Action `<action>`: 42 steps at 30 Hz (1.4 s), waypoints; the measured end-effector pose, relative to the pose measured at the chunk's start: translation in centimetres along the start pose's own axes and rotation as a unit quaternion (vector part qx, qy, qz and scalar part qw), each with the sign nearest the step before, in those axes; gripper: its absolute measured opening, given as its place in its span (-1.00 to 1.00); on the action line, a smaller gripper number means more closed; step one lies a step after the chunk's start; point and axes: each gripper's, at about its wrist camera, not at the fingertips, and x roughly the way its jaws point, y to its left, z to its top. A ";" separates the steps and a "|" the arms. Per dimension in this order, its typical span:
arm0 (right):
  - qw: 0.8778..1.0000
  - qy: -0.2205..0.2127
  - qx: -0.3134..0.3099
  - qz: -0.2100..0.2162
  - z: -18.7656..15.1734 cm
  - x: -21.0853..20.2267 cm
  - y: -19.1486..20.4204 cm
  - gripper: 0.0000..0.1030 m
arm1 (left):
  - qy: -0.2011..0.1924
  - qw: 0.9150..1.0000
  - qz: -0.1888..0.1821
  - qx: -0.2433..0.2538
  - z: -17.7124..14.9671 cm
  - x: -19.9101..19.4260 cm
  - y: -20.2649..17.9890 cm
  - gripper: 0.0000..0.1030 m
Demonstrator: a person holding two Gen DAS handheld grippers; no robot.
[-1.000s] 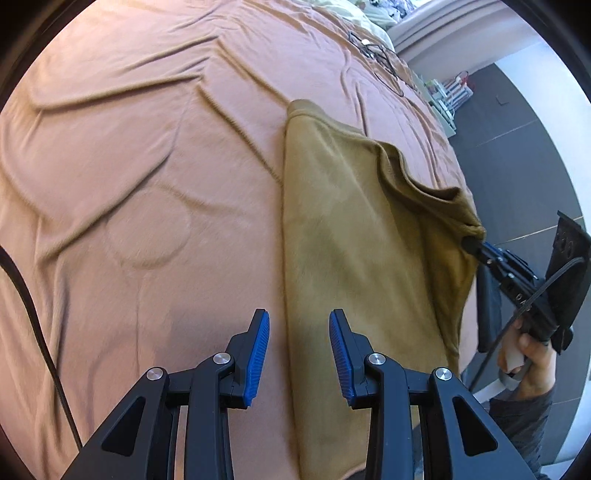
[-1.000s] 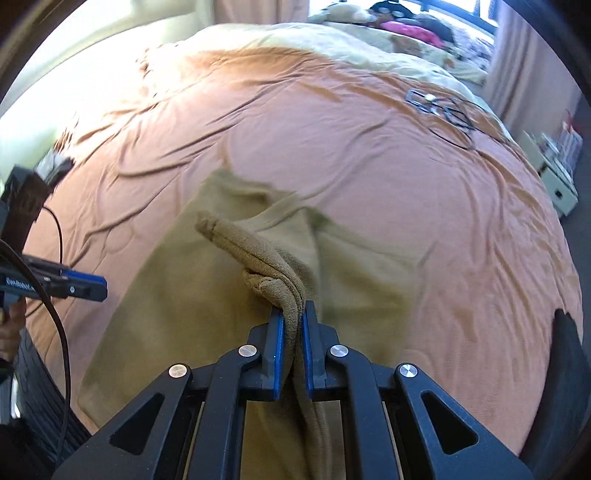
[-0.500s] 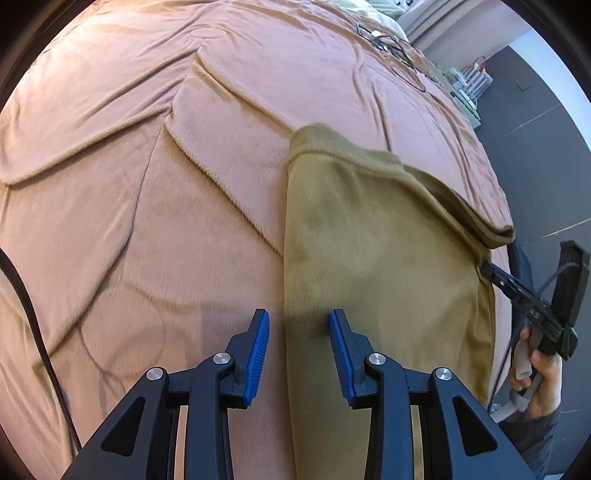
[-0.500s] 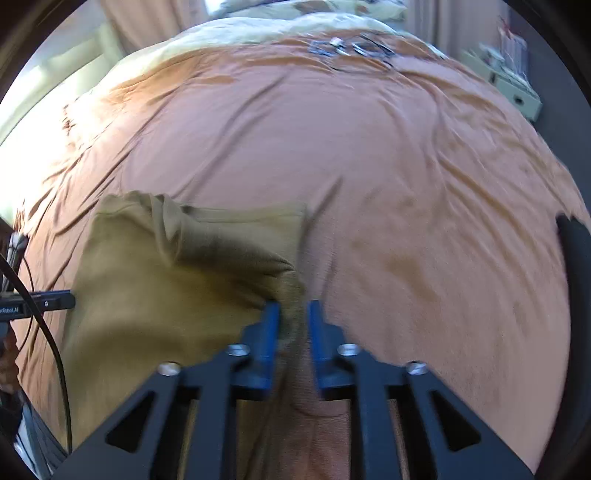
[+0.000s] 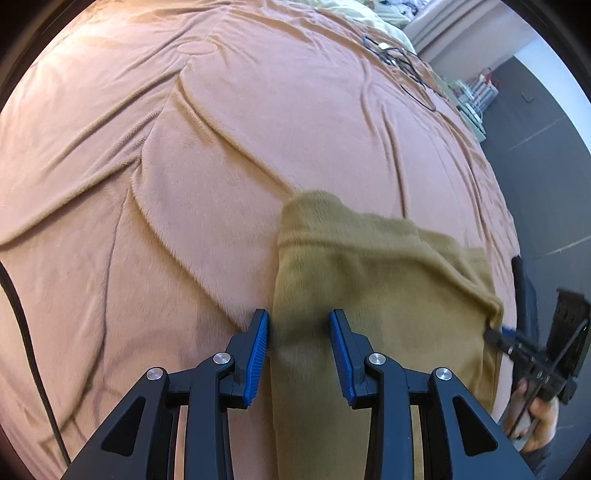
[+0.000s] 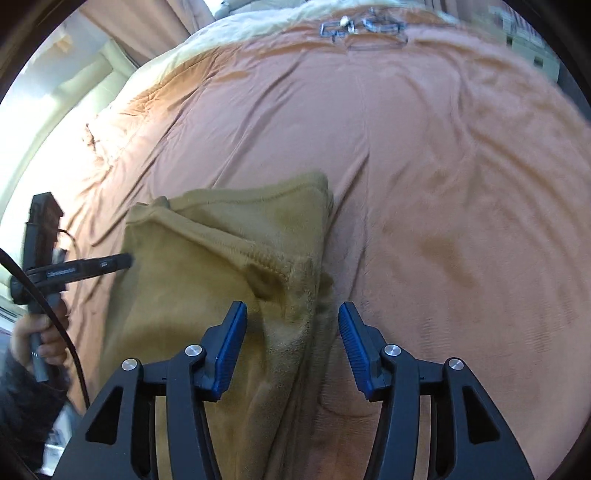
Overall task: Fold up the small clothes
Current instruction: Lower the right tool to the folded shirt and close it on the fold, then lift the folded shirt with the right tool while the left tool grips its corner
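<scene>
**Olive garment lies folded on the bed, both grippers open over it**

Wrinkled pinkish-brown bedspread (image 5: 192,155) fills nearly all of both views, its long creases running toward a pale strip of bedding at the far end. Small dark items (image 6: 364,27) lie near that far end, too blurred and distant to identify. Beyond the bed's right edge, dark floor and a small shelf unit show only as slivers.

An olive garment (image 5: 373,306) lies on the spread near the bed's near edge, one layer folded over another, with a seamed hem crossing it diagonally. Its near end runs under the grippers and out of frame, so its full outline cannot be made out.

On the left gripper (image 5: 299,332), the jaws stand apart, straddling the garment's left edge, holding nothing. On the right gripper (image 6: 291,328), the jaws are spread wide above the bunched right edge, gripping nothing; whether the pads touch the cloth is unclear. Each gripper appears blurred at the other view's margin, a hand on its handle.

Broad open bedspread extends left, right and beyond the garment.
</scene>
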 end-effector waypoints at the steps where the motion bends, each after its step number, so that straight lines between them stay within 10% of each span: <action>1: 1.000 0.005 0.009 0.014 0.2 0.4 -0.6 -0.04 | 0.000 1.000 -0.004 -0.003 0.3 0.2 0.2 -0.31; 7: 0.997 0.014 0.036 0.069 1.9 1.9 -3.3 -0.07 | -0.013 0.999 -0.025 -0.024 1.6 0.4 1.2 -0.37; 13: 0.995 0.006 0.062 0.078 2.7 3.0 -5.2 -0.52 | -0.027 0.997 -0.038 -0.061 2.5 1.0 2.5 -0.67; 36: 0.991 0.026 0.068 0.115 3.0 3.8 -5.9 -0.16 | 0.019 0.995 -0.087 -0.033 1.9 1.5 2.7 -0.62; 42: 0.996 0.016 0.047 0.075 3.7 3.9 -4.0 -0.78 | -0.009 0.996 -0.085 -0.016 1.4 -0.8 1.7 -0.86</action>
